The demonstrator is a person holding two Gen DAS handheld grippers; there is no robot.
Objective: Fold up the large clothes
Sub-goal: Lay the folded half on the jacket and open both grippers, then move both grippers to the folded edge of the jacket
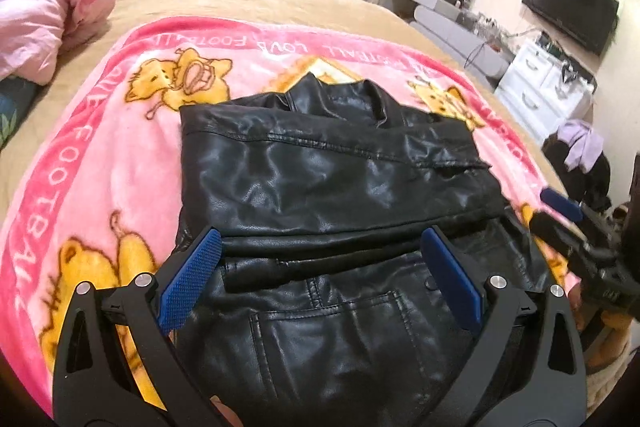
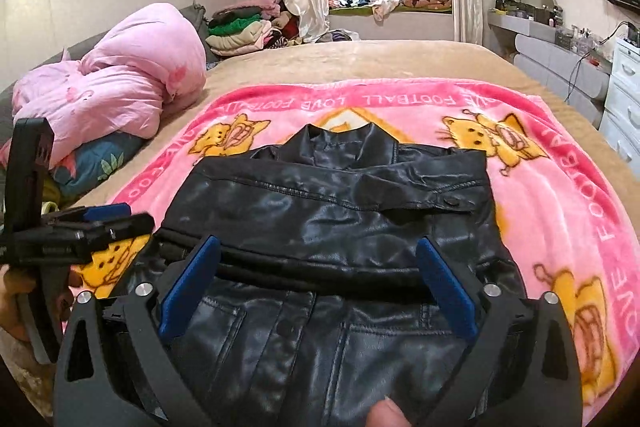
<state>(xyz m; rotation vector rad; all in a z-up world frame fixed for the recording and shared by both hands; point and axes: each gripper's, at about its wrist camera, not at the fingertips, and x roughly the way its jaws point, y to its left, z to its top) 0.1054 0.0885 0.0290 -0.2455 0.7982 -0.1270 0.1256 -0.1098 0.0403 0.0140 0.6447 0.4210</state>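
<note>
Now both tongs, left and right, are hovering with their blue-padded fingers spread apart, gripping nothing, while the black jacket (sleeves folded across) is lying just ahead on the pink blanket.

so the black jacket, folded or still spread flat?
Partly folded. The black jacket lies on the pink blanket with its sleeves folded across the body, collar at the far end; the near hem part is not yet folded.
</note>
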